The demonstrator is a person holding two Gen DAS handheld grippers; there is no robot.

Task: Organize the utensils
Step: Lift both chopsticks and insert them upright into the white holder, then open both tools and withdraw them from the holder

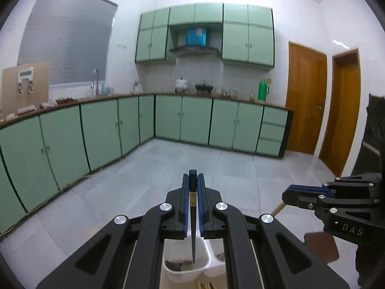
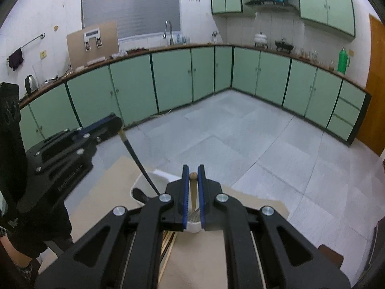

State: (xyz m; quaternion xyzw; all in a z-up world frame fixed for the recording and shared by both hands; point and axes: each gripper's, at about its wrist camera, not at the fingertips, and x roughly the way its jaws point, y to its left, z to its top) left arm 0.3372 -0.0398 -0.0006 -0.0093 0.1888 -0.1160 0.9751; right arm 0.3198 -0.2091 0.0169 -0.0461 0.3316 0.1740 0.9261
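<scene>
My left gripper (image 1: 192, 180) is shut on a black chopstick (image 1: 193, 236) with a tan band. The chopstick hangs down with its tip in the left compartment of a white utensil holder (image 1: 185, 271). My right gripper (image 2: 192, 175) is shut on a wooden-handled utensil (image 2: 193, 192) that points down into the white holder (image 2: 193, 226). The left gripper (image 2: 105, 125) with its black chopstick (image 2: 142, 166) shows at the left of the right wrist view. The right gripper (image 1: 296, 191) shows at the right of the left wrist view.
The holder stands on a tan table (image 2: 207, 260) with loose wooden chopsticks (image 2: 167, 245) lying beside it. A brown stool seat (image 1: 322, 246) is below right. Green cabinets (image 1: 101, 130) line the far walls across a grey tiled floor (image 1: 168, 168).
</scene>
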